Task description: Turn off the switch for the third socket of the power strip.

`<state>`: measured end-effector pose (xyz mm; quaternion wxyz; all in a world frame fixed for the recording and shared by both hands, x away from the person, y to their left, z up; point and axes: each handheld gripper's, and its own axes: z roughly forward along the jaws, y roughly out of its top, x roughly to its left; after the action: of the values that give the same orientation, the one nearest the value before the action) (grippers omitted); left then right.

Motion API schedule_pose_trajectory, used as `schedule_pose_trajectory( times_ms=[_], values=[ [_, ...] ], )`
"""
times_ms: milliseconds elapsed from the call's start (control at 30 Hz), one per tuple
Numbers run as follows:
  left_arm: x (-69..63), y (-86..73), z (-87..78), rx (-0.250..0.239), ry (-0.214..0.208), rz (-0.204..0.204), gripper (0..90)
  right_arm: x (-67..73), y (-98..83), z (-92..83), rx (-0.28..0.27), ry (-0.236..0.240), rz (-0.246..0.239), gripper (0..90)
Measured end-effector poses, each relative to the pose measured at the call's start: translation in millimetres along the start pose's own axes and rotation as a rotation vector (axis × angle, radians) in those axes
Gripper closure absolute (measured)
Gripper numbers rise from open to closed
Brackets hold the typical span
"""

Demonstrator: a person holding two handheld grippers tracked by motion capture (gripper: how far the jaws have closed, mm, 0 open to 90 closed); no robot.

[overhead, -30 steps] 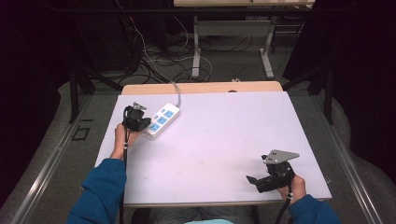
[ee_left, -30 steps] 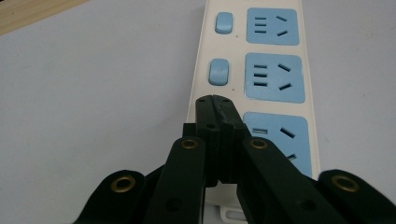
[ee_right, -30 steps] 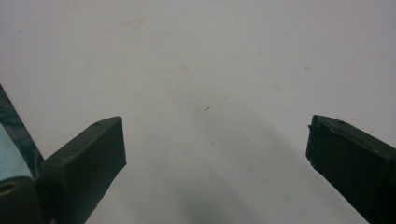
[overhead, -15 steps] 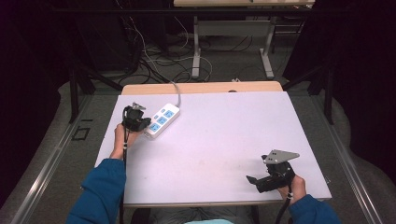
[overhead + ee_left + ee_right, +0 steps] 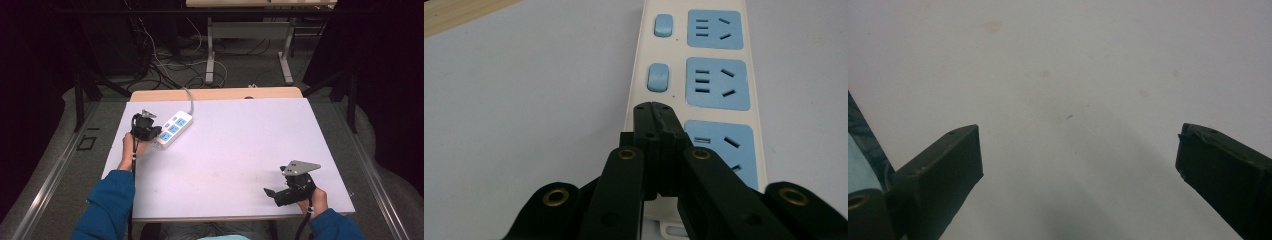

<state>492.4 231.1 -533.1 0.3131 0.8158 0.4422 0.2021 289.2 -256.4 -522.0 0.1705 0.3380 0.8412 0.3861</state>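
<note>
White plastic power strip [image 5: 704,100] — glossy, blue sockets, perhaps rectangular.

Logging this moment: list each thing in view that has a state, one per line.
Left gripper: shut, tips over the power strip's near switch.
Right gripper: open, holding nothing.
Power strip: flat on the table, sockets unused, cord trailing off the far edge.
</note>
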Motion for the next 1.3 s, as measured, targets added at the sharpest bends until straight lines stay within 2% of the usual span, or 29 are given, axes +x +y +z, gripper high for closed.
schedule_pose_trajectory(
  times_ms=[200,267,567,600,633,833,1000,1300],
  values=[
    [0.1,0.0,-0.2,0.002,0.002,0.001,90.0,-1.1,0.3,0.2,-0.004,-0.001,-0.015,4.2],
    [0.1,0.1,-0.2,0.002,0.003,0.001,90.0,-0.4,0.1,-0.1,-0.001,0.001,-0.003,4.2],
    [0.1,0.2,-0.4,0.004,0.000,0.002,90.0,-0.3,0.1,0.3,-0.007,-0.003,-0.003,4.2],
    [0.1,0.4,-0.4,0.004,0.001,0.005,90.0,-0.9,0.3,0.2,-0.008,-0.003,-0.016,4.1],
    [-0.1,0.3,-0.4,0.004,0.003,0.003,90.0,0.0,0.1,-0.1,-0.008,-0.005,-0.005,4.2],
    [0.2,0.5,-0.6,0.007,0.003,0.011,90.0,-0.9,0.5,-1.2,-0.002,0.012,-0.013,4.2],
    [-0.3,0.8,-0.7,0.011,0.007,0.015,90.0,-0.7,0.3,-1.0,-0.004,0.007,-0.005,4.2],
    [-2.2,0.9,0.8,-0.004,0.013,0.016,90.0,-1.0,0.3,-0.9,-0.004,0.005,-0.008,4.2]
  ],
)
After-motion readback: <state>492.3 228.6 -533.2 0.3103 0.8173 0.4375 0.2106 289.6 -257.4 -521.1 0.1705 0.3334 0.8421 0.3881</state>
